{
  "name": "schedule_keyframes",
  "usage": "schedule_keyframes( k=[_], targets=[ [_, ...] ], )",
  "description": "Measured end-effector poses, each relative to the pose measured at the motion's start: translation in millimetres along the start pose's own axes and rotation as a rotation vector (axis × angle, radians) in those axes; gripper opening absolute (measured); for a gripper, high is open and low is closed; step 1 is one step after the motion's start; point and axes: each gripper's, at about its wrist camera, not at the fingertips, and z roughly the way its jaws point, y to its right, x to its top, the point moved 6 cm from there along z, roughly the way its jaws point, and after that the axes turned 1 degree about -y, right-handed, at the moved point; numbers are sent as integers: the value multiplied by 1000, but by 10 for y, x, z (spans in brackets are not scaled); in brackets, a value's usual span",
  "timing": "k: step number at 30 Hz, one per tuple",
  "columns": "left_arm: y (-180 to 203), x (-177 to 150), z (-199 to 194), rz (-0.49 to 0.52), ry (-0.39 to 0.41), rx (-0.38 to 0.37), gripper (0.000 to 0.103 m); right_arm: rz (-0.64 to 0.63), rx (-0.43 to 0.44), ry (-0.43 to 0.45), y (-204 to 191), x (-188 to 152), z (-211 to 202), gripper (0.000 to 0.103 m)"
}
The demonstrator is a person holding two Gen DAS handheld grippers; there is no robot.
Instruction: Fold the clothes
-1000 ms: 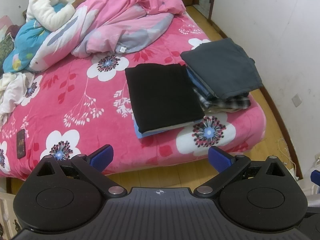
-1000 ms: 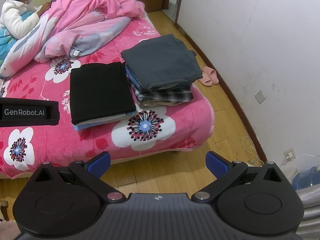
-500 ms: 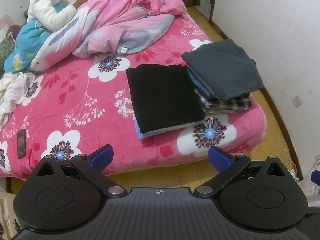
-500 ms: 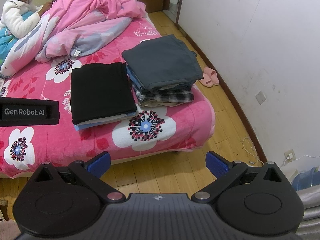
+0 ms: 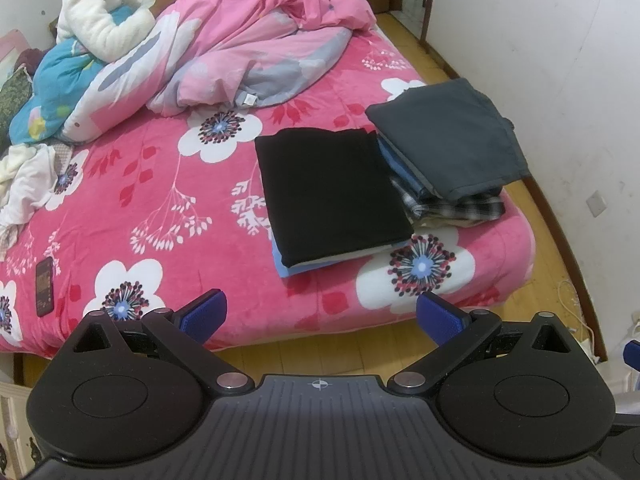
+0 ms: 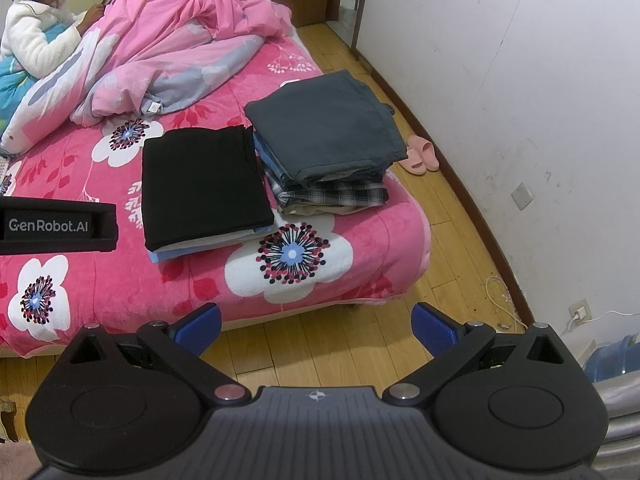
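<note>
Two neat stacks are seen on the pink floral bed (image 5: 168, 216): a black folded garment (image 5: 328, 196) laid over lighter pieces, and just beside it, towards the wall, a taller pile topped by a grey folded garment (image 6: 324, 128) with plaid cloth under it. Both stacks are kept close to the foot corner of the mattress, probably so that finished items are gathered within easy reach and the middle of the bed is left free for folding. A crumpled white garment (image 5: 24, 184) is seen at the far left edge, apparently not yet folded, near a phone (image 5: 44, 286) lying on the cover. A seated person and a bunched pink quilt (image 5: 256, 44) occupy the head of the bed.

The left gripper (image 5: 320, 314) is held spread wide with nothing between its blue pads, above the wooden floor, well apart from the stacks ahead. The right gripper (image 6: 316, 322) is likewise splayed and empty, with the black stack ahead to its left and the grey pile ahead
</note>
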Motion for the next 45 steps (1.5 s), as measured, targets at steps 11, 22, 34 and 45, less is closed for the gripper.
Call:
schedule_keyframes(
  k=[11, 22, 34, 45],
  targets=[
    [1, -9, 4, -4, -1, -1, 102, -1, -2, 3, -5, -5, -5, 103],
    [-11, -15, -2, -7, -4, -4, 102, -2, -3, 2, -6, -7, -17, 103],
    [-1, 1, 20, -6, -5, -2, 102, -9, -1, 0, -32, -4, -14, 103],
    [16, 73, 43, -8, 1, 7, 102, -13, 2, 3, -27, 52, 19, 103]
  ],
)
